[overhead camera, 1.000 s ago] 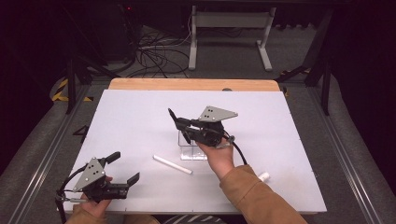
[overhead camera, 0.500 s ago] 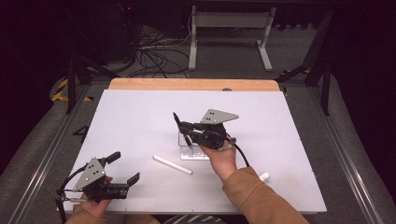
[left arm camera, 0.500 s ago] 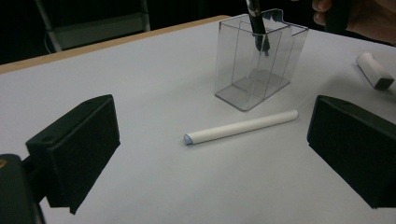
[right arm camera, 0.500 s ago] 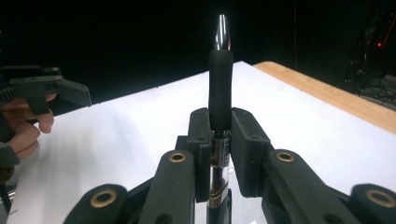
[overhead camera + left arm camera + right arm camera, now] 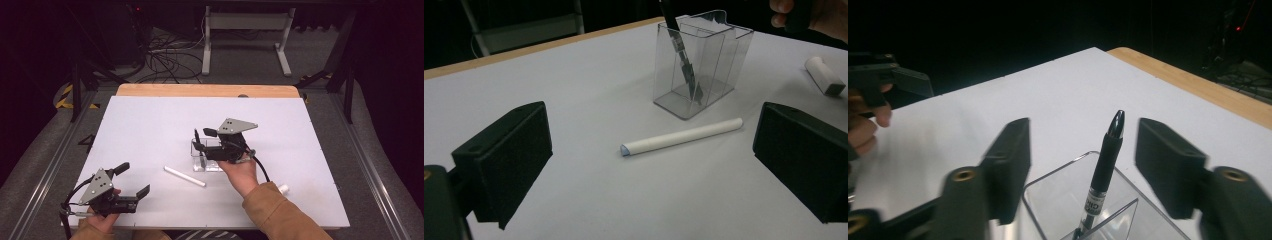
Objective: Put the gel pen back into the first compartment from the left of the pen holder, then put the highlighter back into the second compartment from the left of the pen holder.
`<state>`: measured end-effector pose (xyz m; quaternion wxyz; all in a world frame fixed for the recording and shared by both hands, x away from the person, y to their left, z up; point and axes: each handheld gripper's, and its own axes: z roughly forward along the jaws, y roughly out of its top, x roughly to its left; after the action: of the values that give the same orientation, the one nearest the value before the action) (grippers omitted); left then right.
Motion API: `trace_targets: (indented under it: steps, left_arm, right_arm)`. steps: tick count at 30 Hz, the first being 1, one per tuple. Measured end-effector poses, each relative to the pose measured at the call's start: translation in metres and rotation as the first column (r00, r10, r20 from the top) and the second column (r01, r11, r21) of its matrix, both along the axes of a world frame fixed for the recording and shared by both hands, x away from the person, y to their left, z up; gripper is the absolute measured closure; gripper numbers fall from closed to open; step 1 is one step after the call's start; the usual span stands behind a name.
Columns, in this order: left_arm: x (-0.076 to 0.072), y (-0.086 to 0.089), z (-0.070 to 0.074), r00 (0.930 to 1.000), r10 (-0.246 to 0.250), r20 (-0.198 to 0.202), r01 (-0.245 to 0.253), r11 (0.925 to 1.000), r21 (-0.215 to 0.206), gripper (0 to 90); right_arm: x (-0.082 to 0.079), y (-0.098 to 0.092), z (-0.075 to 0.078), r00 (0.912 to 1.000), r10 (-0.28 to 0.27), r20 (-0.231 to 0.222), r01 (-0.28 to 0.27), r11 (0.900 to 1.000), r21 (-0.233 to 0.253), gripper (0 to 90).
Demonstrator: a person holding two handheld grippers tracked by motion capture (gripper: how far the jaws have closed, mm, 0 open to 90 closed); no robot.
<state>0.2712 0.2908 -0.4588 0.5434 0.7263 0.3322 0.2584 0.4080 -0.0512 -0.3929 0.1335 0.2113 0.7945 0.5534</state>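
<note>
A clear plastic holder [image 5: 207,159] [image 5: 701,60] [image 5: 1073,200] stands mid-table with a black pen [image 5: 681,55] [image 5: 1105,165] upright in it. My right gripper [image 5: 202,140] [image 5: 1083,127] hovers over the holder, open, its jaws on either side of the pen's top and apart from it. A white stick [image 5: 185,176] [image 5: 681,136] lies flat on the table just left of the holder. My left gripper [image 5: 132,179] [image 5: 652,115] is open and empty near the front left corner, pointing toward the stick.
A short white piece with a dark end [image 5: 283,189] [image 5: 824,75] lies right of the holder, by the right sleeve. The white table [image 5: 150,125] has a wooden strip [image 5: 205,90] along its far edge. Dark floor and cables lie beyond.
My right gripper has shifted slightly right and toward the person, settling over the holder with the pen. The left gripper has stayed put.
</note>
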Motion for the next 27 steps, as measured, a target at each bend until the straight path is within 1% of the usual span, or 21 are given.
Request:
trace_targets:
  steps: [2, 4, 5, 9, 11, 13, 16, 17, 20, 22, 23, 24, 27]
  left_arm:
    - [0.000, 0.001, 0.000, 1.0000, -0.001, 0.006, 0.001, 1.0000, 0.008, 3.2]
    - [0.000, 0.001, 0.000, 1.0000, 0.001, 0.002, -0.001, 1.0000, -0.002, 3.2]
    - [0.000, 0.001, 0.000, 1.0000, 0.002, 0.002, -0.002, 1.0000, -0.002, 3.2]
    - [0.001, 0.000, 0.001, 1.0000, 0.001, 0.005, -0.001, 1.0000, 0.004, 3.1]
    - [0.001, 0.000, 0.001, 1.0000, 0.003, 0.005, -0.003, 1.0000, -0.006, 3.2]
    - [0.001, 0.000, 0.001, 1.0000, 0.004, 0.005, -0.004, 1.0000, -0.005, 3.2]
    - [0.001, 0.001, 0.001, 1.0000, 0.004, 0.002, -0.004, 1.0000, 0.000, 3.2]
    - [0.001, 0.000, 0.001, 1.0000, 0.004, 0.004, -0.004, 1.0000, -0.005, 3.2]
    - [0.000, 0.000, 0.001, 0.9999, 0.005, 0.010, -0.005, 1.0000, -0.001, 3.2]
    - [0.000, 0.000, 0.001, 0.9999, 0.008, 0.007, -0.008, 0.9999, -0.007, 3.1]
    - [0.000, 0.001, 0.001, 0.9999, 0.009, 0.011, -0.009, 1.0000, -0.002, 3.2]
    - [0.000, 0.001, 0.002, 0.9999, 0.008, 0.011, -0.008, 0.9999, -0.007, 3.2]
    - [0.000, 0.001, 0.001, 0.9999, 0.008, 0.008, -0.008, 1.0000, -0.004, 3.2]
  right_arm:
    - [-0.002, -0.002, 0.003, 1.0000, 0.001, 0.005, -0.001, 1.000, -0.005, 26.6]
    - [-0.005, -0.003, 0.007, 0.9999, -0.005, 0.014, 0.005, 1.000, -0.015, 19.7]
    - [-0.007, -0.003, 0.009, 0.9999, -0.003, 0.014, 0.003, 1.000, -0.017, 17.3]
    - [-0.015, -0.003, 0.016, 0.9991, 0.010, 0.041, -0.009, 1.000, -0.026, 10.1]
    - [-0.019, -0.002, 0.019, 0.9985, 0.021, 0.050, -0.020, 0.999, -0.026, 7.9]
    - [-0.023, -0.002, 0.021, 0.9981, 0.032, 0.052, -0.031, 0.999, -0.023, 6.4]
    - [-0.026, -0.001, 0.024, 0.9979, 0.050, 0.041, -0.049, 0.998, -0.030, 4.3]
    - [-0.027, 0.000, 0.025, 0.9975, 0.055, 0.045, -0.053, 0.998, -0.034, 3.7]
    - [-0.030, 0.000, 0.026, 0.9963, 0.067, 0.054, -0.065, 0.997, -0.041, 3.7]
    - [-0.029, 0.000, 0.026, 0.9963, 0.080, 0.031, -0.079, 0.997, -0.024, 3.7]
    - [-0.029, 0.000, 0.026, 0.9961, 0.086, 0.021, -0.085, 0.996, -0.022, 3.6]
    - [-0.029, 0.001, 0.026, 0.9957, 0.091, 0.018, -0.090, 0.996, -0.026, 3.6]
    - [-0.030, 0.002, 0.027, 0.9949, 0.099, 0.021, -0.098, 0.995, -0.033, 3.6]
